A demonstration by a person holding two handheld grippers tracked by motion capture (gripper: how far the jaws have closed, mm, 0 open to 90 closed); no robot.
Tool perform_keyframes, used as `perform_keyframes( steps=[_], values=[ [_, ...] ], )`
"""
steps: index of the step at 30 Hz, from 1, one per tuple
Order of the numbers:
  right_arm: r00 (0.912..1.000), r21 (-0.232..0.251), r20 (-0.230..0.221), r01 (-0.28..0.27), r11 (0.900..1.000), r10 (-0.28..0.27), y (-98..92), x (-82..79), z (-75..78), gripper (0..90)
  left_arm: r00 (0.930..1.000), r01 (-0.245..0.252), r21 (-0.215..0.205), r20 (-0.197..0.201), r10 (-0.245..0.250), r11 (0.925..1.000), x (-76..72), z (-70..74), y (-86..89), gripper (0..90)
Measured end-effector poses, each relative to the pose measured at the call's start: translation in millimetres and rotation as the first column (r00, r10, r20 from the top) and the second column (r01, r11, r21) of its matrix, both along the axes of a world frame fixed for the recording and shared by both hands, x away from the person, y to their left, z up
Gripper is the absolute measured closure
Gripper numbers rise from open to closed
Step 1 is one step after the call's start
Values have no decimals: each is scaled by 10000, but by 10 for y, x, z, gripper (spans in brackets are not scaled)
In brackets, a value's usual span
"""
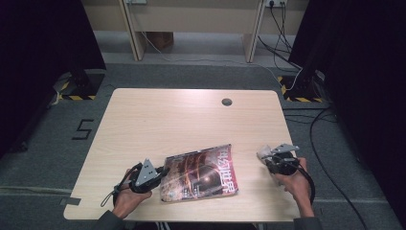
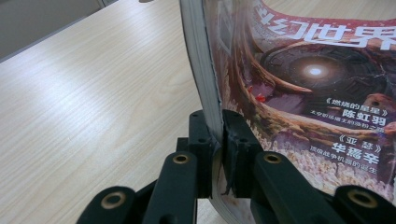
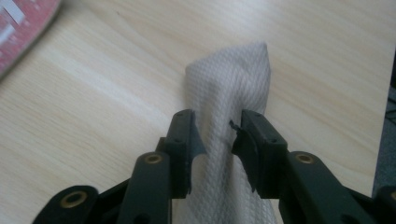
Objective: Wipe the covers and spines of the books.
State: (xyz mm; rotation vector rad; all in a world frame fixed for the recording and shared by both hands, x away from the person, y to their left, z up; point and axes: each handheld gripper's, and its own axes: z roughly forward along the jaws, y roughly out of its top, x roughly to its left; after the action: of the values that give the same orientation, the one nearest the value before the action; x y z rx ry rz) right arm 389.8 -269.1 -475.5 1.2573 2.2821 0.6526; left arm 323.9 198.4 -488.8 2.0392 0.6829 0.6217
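left gripper (image 2: 219,140) – clamped on magazine (image 2: 303,93) edge | right gripper (image 3: 217,140) – pinching white cloth (image 3: 233,88) | table (image 1: 158,120)

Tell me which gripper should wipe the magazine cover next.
Probably the right. The right gripper is shut on the cloth beside the magazine, while the left gripper is clamped on the magazine's edge, steadying it.
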Motion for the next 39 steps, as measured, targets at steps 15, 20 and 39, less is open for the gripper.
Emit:
perform_keyframes(
  steps=[15, 20, 39],
  values=[
    [9972, 764, 552, -541, 9956, 499, 119, 15, 118, 777, 10000, -17, 66, 53, 17, 10000, -24, -2, -63, 827],
    [9865, 919, 1067, -1338, 9867, 1239, 390, -7, 271, 776, 10000, 22, 63, 52, -23, 10000, -8, -8, -77, 827],
    [9238, 457, 1630, -3578, 9327, 3464, 1542, 127, 410, 774, 9992, 236, 173, 308, -241, 9996, 81, -56, -220, 822]
  ],
)
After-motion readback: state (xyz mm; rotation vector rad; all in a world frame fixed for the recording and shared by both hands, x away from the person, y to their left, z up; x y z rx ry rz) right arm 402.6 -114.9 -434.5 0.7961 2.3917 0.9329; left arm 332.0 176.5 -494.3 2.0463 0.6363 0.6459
